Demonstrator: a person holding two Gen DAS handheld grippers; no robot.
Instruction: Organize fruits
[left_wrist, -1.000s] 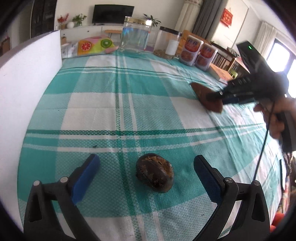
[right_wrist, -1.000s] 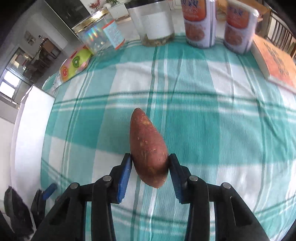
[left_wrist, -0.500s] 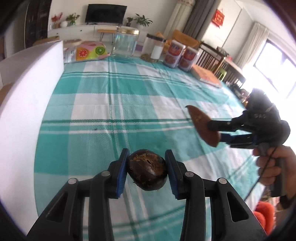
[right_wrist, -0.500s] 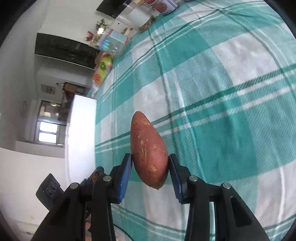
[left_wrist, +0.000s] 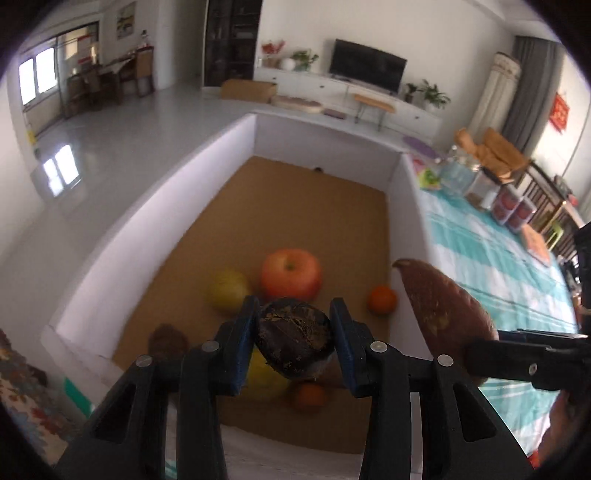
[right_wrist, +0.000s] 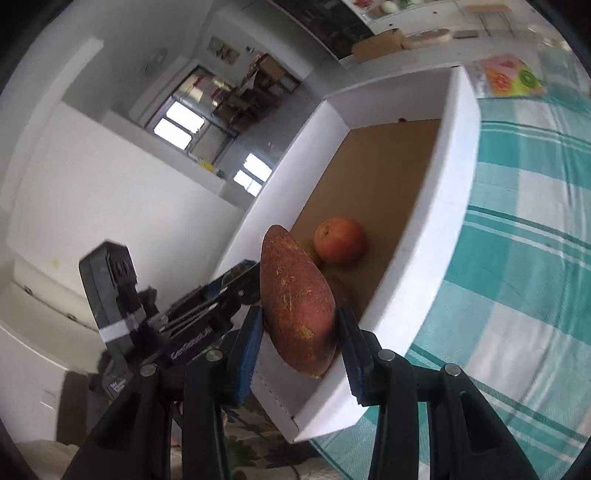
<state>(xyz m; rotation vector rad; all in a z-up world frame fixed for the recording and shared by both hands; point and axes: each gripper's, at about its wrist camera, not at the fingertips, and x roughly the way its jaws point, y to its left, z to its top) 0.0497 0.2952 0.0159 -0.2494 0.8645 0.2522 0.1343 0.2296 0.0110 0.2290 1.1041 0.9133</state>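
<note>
Below the left claw (left_wrist: 293, 332), the white box (left_wrist: 155, 221) already holds an apple (left_wrist: 291, 273), a yellow fruit (left_wrist: 229, 293), a small orange (left_wrist: 382, 300) and a brown lump (left_wrist: 166, 338); more fruit lies blurred under the claw's arms. Left claw pinches a dark round fruit (left_wrist: 293, 343) between its blue pads, held above the near end of the box floor, not yet let go. Right claw (right_wrist: 299, 334) pinches a sweet potato (right_wrist: 295, 302) at its thick end, tip pointing away from the claw, over the box's near corner beside the checked tablecloth (right_wrist: 517, 258). Judgement: sorting well advanced; both carried items are over the box, and release is what remains for them. Whether more fruit waits on the table cannot be told; the visible stretch of cloth shows none.
</note>
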